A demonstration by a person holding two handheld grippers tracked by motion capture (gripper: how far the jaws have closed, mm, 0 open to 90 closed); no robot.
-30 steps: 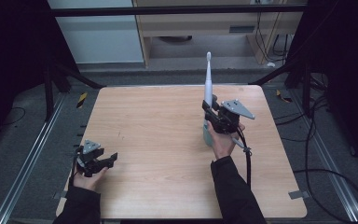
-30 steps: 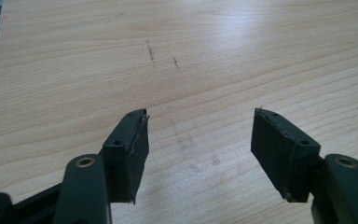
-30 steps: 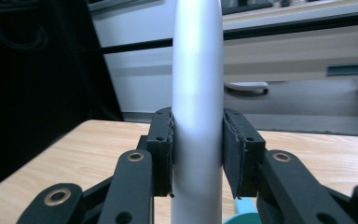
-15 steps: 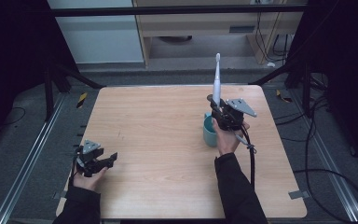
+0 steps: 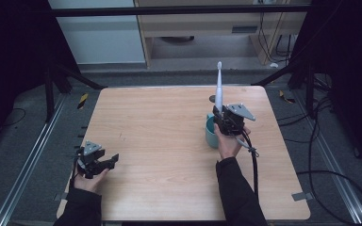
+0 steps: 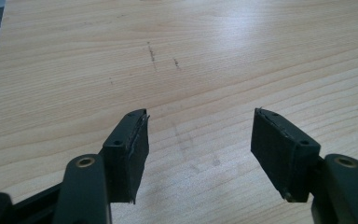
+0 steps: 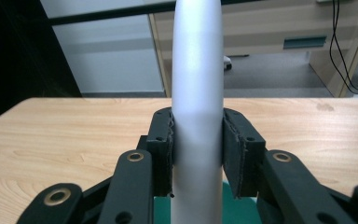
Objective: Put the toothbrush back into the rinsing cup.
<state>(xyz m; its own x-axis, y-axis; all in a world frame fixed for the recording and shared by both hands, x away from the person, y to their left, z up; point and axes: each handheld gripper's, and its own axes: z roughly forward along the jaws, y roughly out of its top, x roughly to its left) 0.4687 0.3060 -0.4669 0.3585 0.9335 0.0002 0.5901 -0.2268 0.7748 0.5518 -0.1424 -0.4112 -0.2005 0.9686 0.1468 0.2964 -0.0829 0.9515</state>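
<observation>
A pale grey electric toothbrush [image 5: 220,87] stands upright with my right gripper [image 5: 224,118] shut on its handle; its lower end goes down into a teal cup [image 5: 210,132] on the right half of the wooden table [image 5: 160,141]. In the right gripper view both black pads press the toothbrush handle [image 7: 197,112], and the teal cup [image 7: 235,210] shows just below. My left gripper [image 5: 107,162] rests low at the table's left front edge, held in a hand. In the left gripper view its jaws stand wide apart with bare wood between the fingertips [image 6: 130,140].
A small dark mark [image 5: 212,99] lies on the table behind the cup. A black cable [image 5: 254,165] trails from the right gripper along the forearm. Metal frame rails run along both sides of the table.
The right gripper has moved right and lower with the toothbrush, bringing its lower end down into the teal cup. The left gripper has stayed put.
</observation>
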